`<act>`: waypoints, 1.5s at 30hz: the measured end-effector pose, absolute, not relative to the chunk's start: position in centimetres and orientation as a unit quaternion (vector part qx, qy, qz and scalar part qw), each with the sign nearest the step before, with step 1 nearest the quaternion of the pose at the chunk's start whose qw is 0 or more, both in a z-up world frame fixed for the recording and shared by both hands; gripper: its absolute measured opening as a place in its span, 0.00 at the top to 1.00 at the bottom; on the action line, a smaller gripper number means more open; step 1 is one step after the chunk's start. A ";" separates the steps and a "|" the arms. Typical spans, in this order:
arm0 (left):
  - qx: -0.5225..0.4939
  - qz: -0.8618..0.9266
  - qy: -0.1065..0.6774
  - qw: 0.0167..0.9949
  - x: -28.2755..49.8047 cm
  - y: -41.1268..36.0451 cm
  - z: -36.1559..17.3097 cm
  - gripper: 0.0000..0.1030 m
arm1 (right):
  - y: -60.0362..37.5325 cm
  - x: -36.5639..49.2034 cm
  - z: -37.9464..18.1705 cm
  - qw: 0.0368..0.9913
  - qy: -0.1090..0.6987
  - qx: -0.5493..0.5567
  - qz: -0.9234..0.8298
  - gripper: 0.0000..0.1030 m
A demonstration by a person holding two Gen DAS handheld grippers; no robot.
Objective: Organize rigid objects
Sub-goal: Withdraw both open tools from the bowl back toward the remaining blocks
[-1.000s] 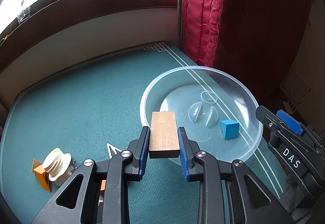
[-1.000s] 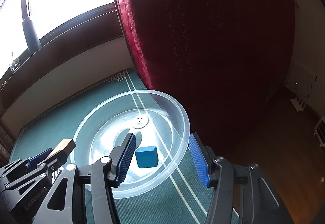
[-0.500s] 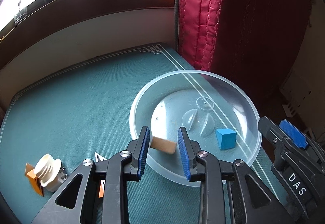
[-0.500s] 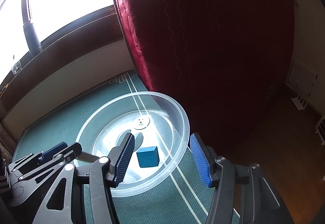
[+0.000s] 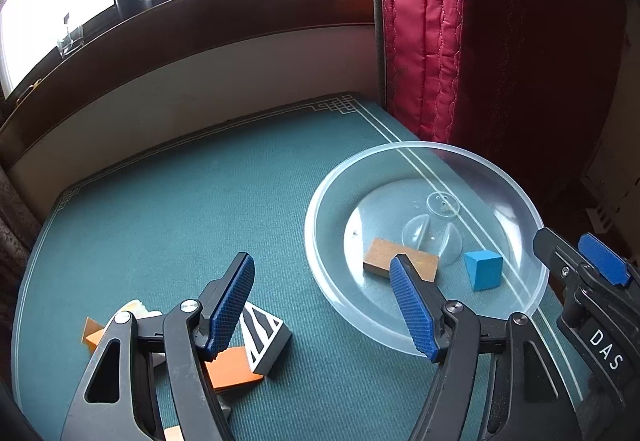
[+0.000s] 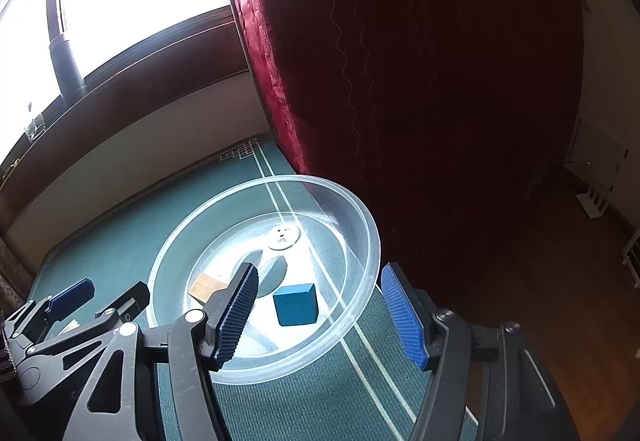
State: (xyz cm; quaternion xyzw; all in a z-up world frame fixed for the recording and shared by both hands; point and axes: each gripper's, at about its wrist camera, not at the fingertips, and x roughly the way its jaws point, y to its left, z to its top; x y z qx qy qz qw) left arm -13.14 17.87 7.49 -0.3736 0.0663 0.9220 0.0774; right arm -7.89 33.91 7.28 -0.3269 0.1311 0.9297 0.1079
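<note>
A clear plastic bowl (image 5: 320, 201) (image 6: 360, 217) stands on the green mat near the red curtain. In it lie a wooden block (image 5: 384, 255) (image 6: 204, 287) and a blue cube (image 5: 482, 269) (image 6: 296, 303). My left gripper (image 5: 320, 259) (image 6: 106, 291) hovers over the bowl's near left rim with its jaws opening and nothing between them; the wooden block lies free just beyond its right finger. My right gripper (image 6: 319, 269) (image 5: 572, 245) sits at the bowl's near right rim with its jaws opening; the blue cube lies ahead between the fingers, untouched.
On the mat at the near left lie a zebra-striped wedge (image 5: 262, 337), an orange block (image 5: 232, 367), another orange piece (image 5: 94, 333) and a white object (image 5: 134, 307) partly hidden by my left finger. The red curtain (image 5: 460, 61) hangs by the bowl; a wall runs behind.
My left gripper has let go of the wooden block, which dropped into the bowl, and its jaws have spread wide. The right jaws have widened a little.
</note>
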 end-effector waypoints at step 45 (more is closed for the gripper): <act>-0.345 0.933 0.100 0.004 -8.3 12.8 7.5 0.18 | 30.3 -7.7 6.3 0.021 0.114 -0.330 0.937 0.13</act>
